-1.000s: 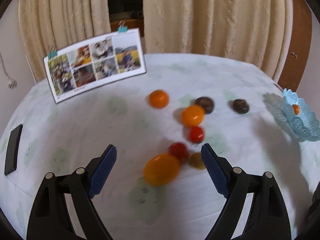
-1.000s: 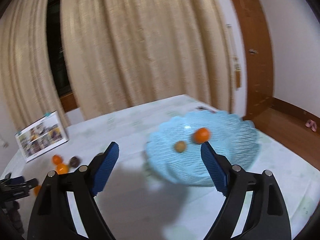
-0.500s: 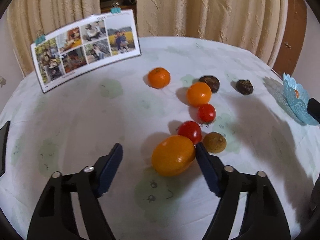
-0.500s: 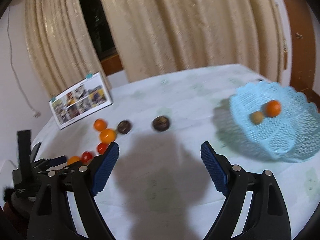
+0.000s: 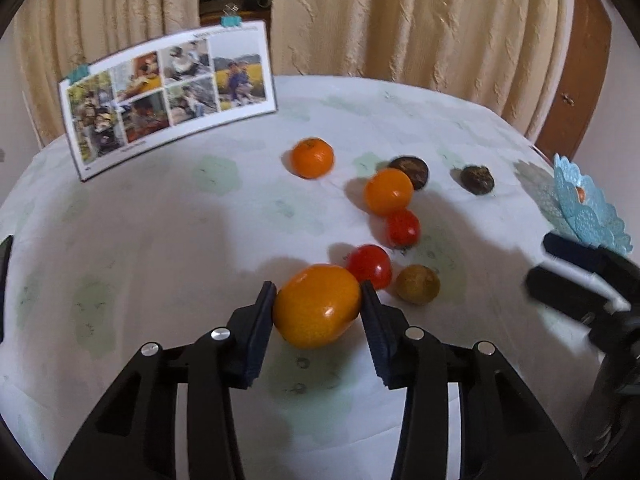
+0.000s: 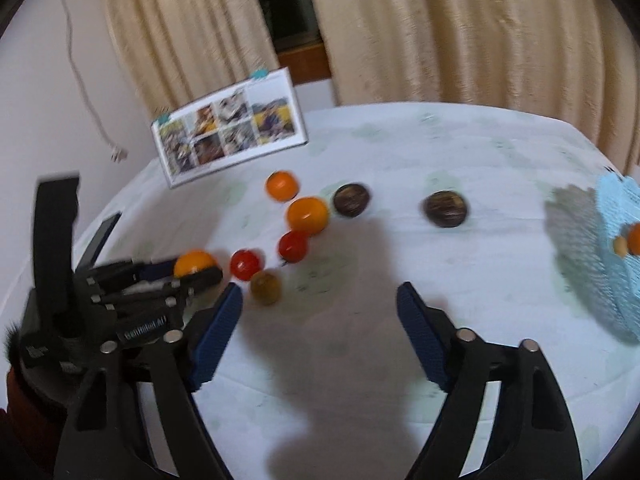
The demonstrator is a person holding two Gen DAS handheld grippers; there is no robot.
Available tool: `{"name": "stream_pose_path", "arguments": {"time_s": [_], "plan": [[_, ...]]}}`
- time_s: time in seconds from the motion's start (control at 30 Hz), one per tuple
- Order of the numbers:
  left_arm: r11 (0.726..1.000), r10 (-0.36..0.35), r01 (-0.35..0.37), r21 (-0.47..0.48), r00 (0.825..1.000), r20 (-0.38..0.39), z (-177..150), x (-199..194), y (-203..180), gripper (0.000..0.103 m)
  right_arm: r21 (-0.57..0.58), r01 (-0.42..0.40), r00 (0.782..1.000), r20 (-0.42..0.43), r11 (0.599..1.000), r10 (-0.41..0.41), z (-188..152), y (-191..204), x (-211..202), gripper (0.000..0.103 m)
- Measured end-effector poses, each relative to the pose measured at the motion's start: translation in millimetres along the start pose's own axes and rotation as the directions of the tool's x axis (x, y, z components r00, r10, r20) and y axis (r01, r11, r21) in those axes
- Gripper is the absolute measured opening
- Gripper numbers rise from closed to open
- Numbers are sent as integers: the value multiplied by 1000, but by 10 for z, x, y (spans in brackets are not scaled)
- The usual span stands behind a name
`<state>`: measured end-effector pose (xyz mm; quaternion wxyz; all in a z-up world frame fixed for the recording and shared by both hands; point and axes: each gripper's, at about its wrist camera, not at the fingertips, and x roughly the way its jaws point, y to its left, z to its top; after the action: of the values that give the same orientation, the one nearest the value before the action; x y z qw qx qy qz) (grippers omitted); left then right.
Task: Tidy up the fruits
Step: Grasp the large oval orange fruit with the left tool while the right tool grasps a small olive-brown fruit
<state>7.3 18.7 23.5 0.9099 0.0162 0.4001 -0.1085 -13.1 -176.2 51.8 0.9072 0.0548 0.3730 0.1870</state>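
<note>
Left gripper [image 5: 318,308]: jaws closing, blue pads against both sides of the large orange fruit [image 5: 317,306], which sits on the table [image 5: 160,220]. Right gripper [image 6: 320,332]: jaws apart and closing, with nothing between them, over bare cloth.

Surface: a rounded table under a white cloth printed with pale green patches. Beyond the large orange fruit lie two red tomatoes [image 5: 369,266], a brownish-yellow fruit [image 5: 418,284], two smaller orange fruits [image 5: 388,191] and two dark brown fruits [image 5: 477,179], loosely clustered. A light-blue lattice basket [image 6: 616,264] stands at the right edge, holding a small orange fruit and a tan one. A photo calendar [image 5: 168,92] stands upright at the far left.

Room: beige curtains [image 5: 420,20] behind the table, a dark gap between them, and a wooden door [image 5: 576,80] at right.
</note>
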Motion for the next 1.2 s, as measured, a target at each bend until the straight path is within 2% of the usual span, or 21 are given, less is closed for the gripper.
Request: {"name": "stream_pose_path", "arguments": {"time_s": [0.23, 0.4, 0.53, 0.6, 0.77, 0.9, 1.2], "plan": [[998, 44, -42, -45, 997, 63, 56, -199, 144, 43, -74, -45, 995, -97, 996, 37, 64, 266, 375, 60], [995, 60, -54, -79, 995, 81, 75, -265, 240, 43, -83, -69, 984, -168, 994, 55, 94, 355, 658, 41], [995, 58, -51, -89, 995, 86, 78, -288, 264, 43, -100, -42, 982, -188, 994, 23, 109, 401, 794, 34], [995, 56, -48, -89, 995, 86, 72, -289, 265, 43, -100, -48, 981, -191, 994, 28, 121, 400, 808, 26], [995, 58, -51, -88, 995, 82, 69, -272, 253, 43, -84, -46, 984, -174, 995, 31, 106, 354, 719, 26], [994, 67, -60, -92, 995, 72, 66, -242, 255, 43, -49, -32, 992, -122, 998, 26, 133, 229, 508, 26], [995, 74, -69, -71, 995, 69, 87, -261, 128, 43, 107, 69, 997, 25, 992, -72, 202, -429, -150, 26]]}}
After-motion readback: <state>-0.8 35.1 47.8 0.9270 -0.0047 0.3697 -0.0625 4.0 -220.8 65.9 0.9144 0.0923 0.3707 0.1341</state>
